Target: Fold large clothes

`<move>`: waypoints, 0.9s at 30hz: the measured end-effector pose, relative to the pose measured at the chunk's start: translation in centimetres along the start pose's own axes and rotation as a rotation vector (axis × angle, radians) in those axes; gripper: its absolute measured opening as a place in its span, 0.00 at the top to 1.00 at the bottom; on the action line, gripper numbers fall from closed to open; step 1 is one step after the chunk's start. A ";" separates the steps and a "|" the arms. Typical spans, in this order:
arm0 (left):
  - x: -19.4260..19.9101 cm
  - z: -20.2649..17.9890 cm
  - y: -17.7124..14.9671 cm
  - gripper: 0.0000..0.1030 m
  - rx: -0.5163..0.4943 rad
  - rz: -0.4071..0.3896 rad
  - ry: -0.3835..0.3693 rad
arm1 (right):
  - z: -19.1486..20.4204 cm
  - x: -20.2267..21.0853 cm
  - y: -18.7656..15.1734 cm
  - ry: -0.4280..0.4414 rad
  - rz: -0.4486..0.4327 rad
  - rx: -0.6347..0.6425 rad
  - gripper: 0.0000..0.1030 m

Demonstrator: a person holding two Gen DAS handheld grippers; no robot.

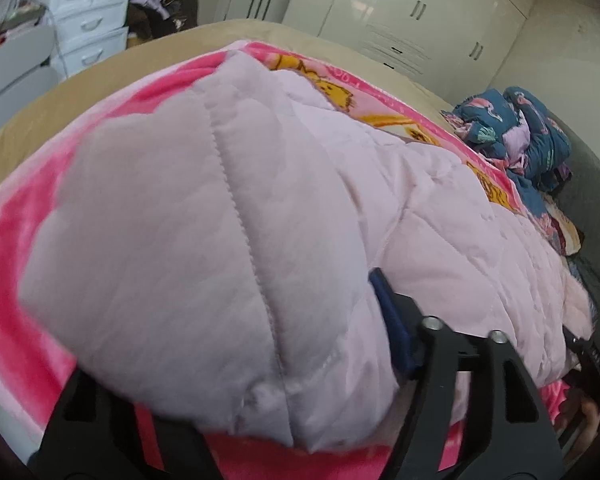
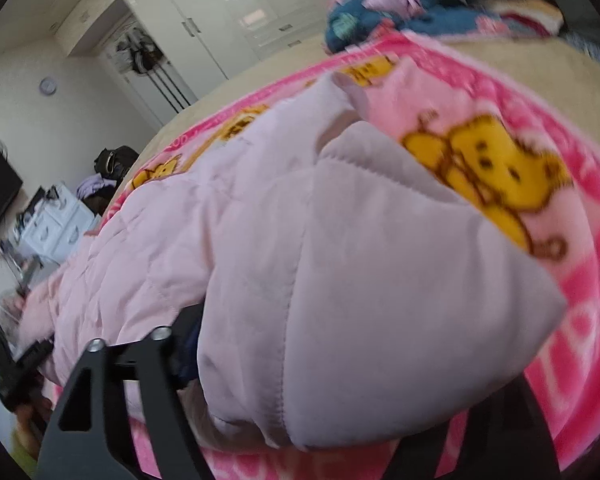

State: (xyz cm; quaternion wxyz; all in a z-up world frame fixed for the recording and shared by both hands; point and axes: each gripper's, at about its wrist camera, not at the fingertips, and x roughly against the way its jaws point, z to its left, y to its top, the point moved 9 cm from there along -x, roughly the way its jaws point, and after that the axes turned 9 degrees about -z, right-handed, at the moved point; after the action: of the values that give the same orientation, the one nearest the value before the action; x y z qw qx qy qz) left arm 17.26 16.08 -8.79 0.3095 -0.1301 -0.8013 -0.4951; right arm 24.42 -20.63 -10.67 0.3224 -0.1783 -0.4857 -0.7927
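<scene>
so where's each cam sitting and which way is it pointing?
Left wrist: on the left gripper, low over the pink quilted jacket, facing the wardrobe; own black fingers show.
Right wrist: on the right gripper, facing across the jacket toward the white drawers; own finger shows.
Shared: jacket, pink blanket, wardrobe, blue bedding pile.

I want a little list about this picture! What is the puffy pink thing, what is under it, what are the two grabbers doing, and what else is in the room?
Puffy thing: pale pink quilted jacket, lying on the bed
Under it: pink blanket with yellow bears, over a tan bed cover
Left gripper: shut on a bunched fold of the jacket
Right gripper: shut on another fold
Nearby pile: blue patterned clothes
Room: white drawers, white wardrobe
</scene>
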 end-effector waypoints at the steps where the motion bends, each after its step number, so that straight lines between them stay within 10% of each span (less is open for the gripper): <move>1: 0.2 0.3 0.1 0.29 0.006 0.003 0.002 | -0.6 0.2 -0.2 -0.012 0.003 -0.018 0.11; 10: 4.9 1.1 -0.5 0.09 -0.088 -0.032 0.065 | -2.2 5.8 -0.3 -0.102 -0.068 0.038 0.04; 27: 13.8 -2.9 -0.9 0.09 -0.234 -0.197 0.045 | 5.8 15.4 -1.7 0.012 -0.219 0.328 0.04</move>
State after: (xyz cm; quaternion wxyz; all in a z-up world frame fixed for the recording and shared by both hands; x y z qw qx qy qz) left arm 7.16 11.78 0.16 0.2601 -0.0748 -0.7399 -0.6159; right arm 11.85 -20.20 0.11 0.2619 -0.0644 -0.6230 -0.7343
